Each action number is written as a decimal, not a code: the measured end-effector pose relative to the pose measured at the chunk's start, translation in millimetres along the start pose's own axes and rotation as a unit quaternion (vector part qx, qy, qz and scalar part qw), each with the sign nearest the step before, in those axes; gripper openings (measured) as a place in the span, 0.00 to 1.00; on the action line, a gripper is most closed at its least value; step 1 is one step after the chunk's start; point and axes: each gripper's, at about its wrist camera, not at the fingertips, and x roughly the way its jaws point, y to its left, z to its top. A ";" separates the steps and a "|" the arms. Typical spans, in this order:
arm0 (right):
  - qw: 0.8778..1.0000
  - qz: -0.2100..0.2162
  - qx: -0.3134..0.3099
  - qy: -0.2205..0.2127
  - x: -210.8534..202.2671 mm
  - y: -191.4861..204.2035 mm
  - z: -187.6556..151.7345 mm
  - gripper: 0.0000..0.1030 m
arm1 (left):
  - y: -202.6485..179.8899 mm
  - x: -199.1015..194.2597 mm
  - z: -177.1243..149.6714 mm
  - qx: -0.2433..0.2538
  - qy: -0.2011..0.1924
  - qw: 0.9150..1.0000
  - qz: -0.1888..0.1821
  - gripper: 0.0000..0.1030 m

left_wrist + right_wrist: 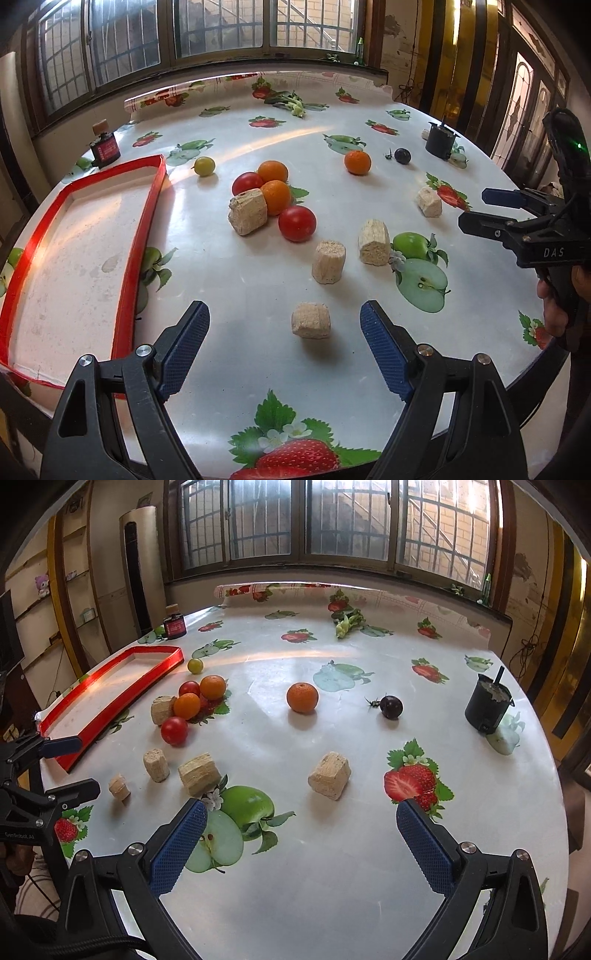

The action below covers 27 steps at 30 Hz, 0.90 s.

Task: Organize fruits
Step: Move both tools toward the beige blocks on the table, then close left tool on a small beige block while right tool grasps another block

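Your red-rimmed tray (74,236) lies flat at the left of the surface (258,288), and nothing sits inside it; only its pale, stained floor shows. A small black pot (487,705) stands at the far right with a pale filling and a dark stick poking out of it. A dark jar (106,149) with a red label stands beyond the tray's far end.

The fruit lies loose on the surface. A tight cluster sits just right of the tray: two oranges (273,171) (276,196) and two red tomatoes (246,183) (297,223), with a tan cork-like block (247,211) touching the group. A yellow-green tomato (204,165) sits alone near the tray's far corner. A lone orange (302,697) rests toward the middle, and a dark plum (391,706) lies to its right.

Your left tongs (284,332) are spread wide and hold nothing. A small tan block (311,319) stands on the surface between their tips, touching neither. The fruit cluster lies ahead of them, well apart.

Your right tongs (304,827) are also spread wide and hold nothing. Another tan block (330,775) sits just ahead of them, and the lone orange lies farther on, roughly in line with the gap. Two more blocks (156,764) (199,774) sit to their left.
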 end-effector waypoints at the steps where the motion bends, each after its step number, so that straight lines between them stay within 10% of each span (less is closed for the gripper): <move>1: 1.000 0.005 0.010 0.007 5.2 -3.5 1.5 0.95 | -0.3 5.0 0.3 0.000 0.006 1.000 0.000 0.82; 13: 0.997 -0.003 0.047 0.059 56.2 -22.8 19.6 0.64 | -4.4 29.2 0.1 0.030 0.046 0.998 -0.019 0.27; 16: 0.996 -0.004 0.056 0.074 66.2 -25.2 19.0 0.38 | -3.7 28.7 0.5 0.033 0.048 0.998 -0.022 0.23; 27: 0.998 0.018 0.050 0.035 28.4 -1.6 27.0 0.33 | 8.8 3.6 11.5 0.014 0.016 0.999 -0.042 0.23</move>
